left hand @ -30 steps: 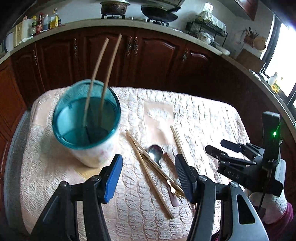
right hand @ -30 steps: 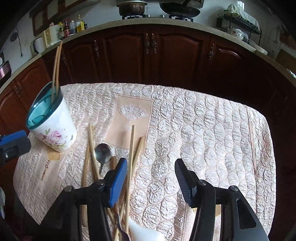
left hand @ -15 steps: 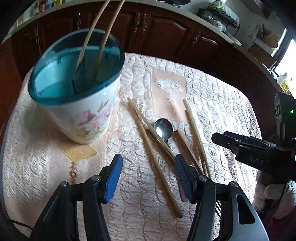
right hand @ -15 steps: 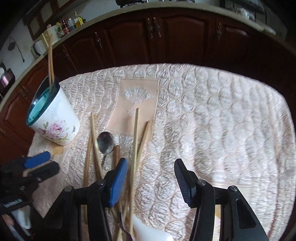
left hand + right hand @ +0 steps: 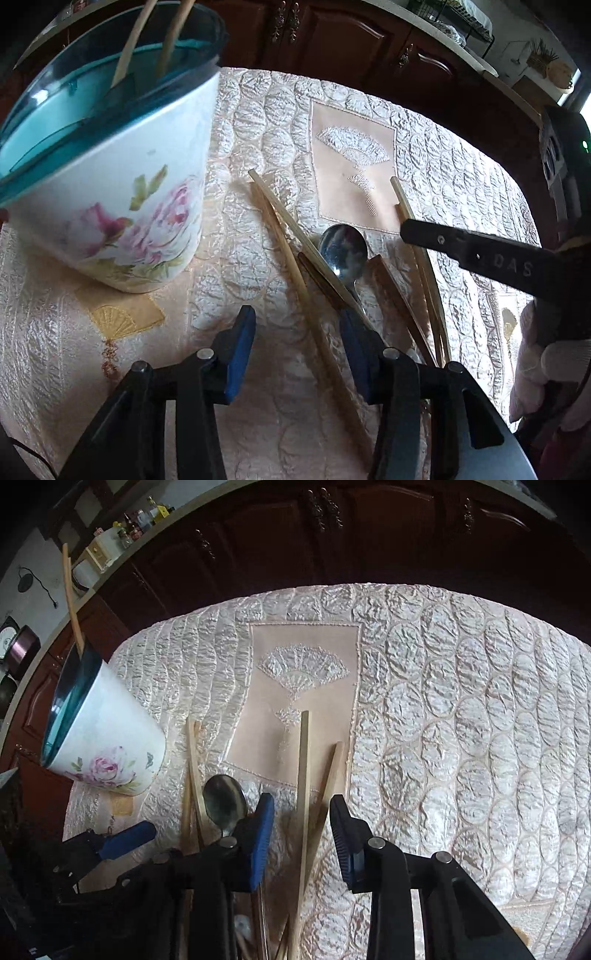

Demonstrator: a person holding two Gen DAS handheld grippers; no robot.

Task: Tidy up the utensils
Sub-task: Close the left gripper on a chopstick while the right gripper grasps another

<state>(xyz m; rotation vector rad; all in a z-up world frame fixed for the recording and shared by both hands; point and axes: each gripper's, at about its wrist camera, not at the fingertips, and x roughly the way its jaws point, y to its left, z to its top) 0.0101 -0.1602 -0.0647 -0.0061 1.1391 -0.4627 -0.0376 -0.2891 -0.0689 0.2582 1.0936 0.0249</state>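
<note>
Quilted cloth covers our table; our left gripper spreads its fingers wide over one pale chopstick, holding nothing. Our right gripper, fingers apart, straddles another chopstick. Spoon between; floral cup left.

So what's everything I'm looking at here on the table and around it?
Cup: one, white with pink roses and a teal rim, left side of the table.
Chopsticks in cup: two, pale wood, standing up inside.
Loose chopsticks: several, pale and darker wood, lying beside the cup; exact count unclear.
Spoon: one, shiny metal, lying among the loose chopsticks.
Tablecloth: one, cream quilted, fan embroidery, covering the table.
Cabinets: dark wood, behind the table.
Left gripper: black with blue pads, open, over a chopstick.
Right gripper: same, open, over chopsticks.
</note>
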